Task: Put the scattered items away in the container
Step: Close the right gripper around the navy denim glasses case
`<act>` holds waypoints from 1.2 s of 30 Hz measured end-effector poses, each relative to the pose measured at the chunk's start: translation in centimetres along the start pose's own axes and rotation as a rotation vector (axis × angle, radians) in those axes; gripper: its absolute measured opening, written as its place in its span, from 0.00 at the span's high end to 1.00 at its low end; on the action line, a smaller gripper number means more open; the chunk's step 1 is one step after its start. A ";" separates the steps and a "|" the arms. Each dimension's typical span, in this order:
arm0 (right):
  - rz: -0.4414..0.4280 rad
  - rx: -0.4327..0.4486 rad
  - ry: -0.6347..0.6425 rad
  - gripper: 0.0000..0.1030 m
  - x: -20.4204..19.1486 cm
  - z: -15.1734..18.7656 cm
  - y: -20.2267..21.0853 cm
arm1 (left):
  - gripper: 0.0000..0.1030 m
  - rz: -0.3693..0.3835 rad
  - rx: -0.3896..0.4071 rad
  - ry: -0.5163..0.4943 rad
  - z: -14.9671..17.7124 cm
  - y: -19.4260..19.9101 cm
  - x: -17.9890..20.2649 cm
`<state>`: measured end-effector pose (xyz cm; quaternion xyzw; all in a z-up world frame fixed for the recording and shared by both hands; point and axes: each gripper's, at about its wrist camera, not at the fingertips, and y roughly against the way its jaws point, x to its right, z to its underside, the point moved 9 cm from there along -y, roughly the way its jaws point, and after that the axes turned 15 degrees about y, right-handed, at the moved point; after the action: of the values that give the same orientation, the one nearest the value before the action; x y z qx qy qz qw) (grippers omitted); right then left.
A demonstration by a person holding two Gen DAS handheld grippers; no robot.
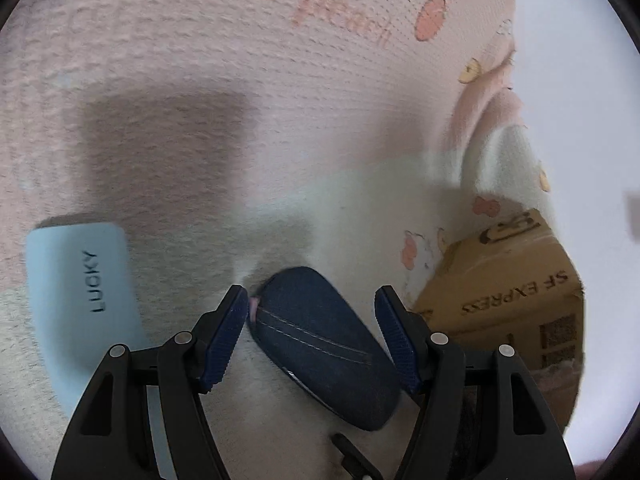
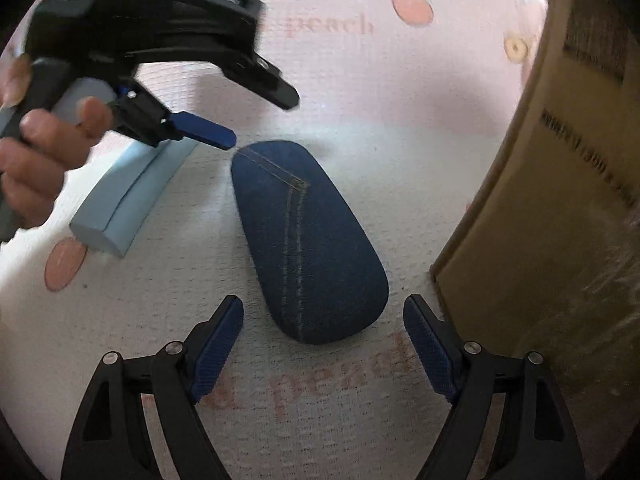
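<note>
A dark blue denim case [image 1: 324, 344] lies on the pink and white mat, between the open fingers of my left gripper [image 1: 312, 300]; the pads do not press it. In the right wrist view the same denim case [image 2: 304, 240] lies ahead of my open, empty right gripper [image 2: 324, 312]. The left gripper [image 2: 224, 140] reaches over the case's far end there. A light blue "LUCKY" case [image 1: 80, 292] lies to the left, and shows in the right wrist view [image 2: 132, 192] too. The cardboard box [image 1: 508, 292] stands at the right.
The box [image 2: 552, 216] rises close on the right of the denim case. The cartoon-printed mat [image 2: 360, 80] covers the floor. A hand [image 2: 36, 160] holds the left gripper's handle at the left.
</note>
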<state>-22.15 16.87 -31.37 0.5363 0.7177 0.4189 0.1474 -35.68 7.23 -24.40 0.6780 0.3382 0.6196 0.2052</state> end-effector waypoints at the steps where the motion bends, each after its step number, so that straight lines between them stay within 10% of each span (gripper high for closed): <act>1: -0.029 0.010 -0.017 0.23 0.0 0.0 0.0 | 0.32 -0.010 0.000 0.007 -0.1 -0.1 -0.1; 8: -0.074 0.014 -0.067 0.38 0.7 0.6 0.1 | 0.33 -0.040 -0.034 0.011 -0.9 -1.2 -0.1; 13: -0.097 0.023 -0.052 0.42 0.8 1.0 0.5 | 0.62 -0.119 -0.013 -0.023 -0.9 -1.2 -1.1; 20: -0.176 0.011 -0.069 0.46 0.4 1.8 2.4 | 0.73 0.032 -0.112 0.022 1.7 0.3 -1.1; 36: -0.231 -0.092 -0.058 0.47 -2.4 5.0 6.3 | 0.65 -0.005 -0.041 0.075 7.7 2.2 -2.6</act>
<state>-13.89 17.44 -30.20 0.4546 0.7501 0.4160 0.2398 -27.69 4.95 -25.88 0.6493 0.3345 0.6507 0.2076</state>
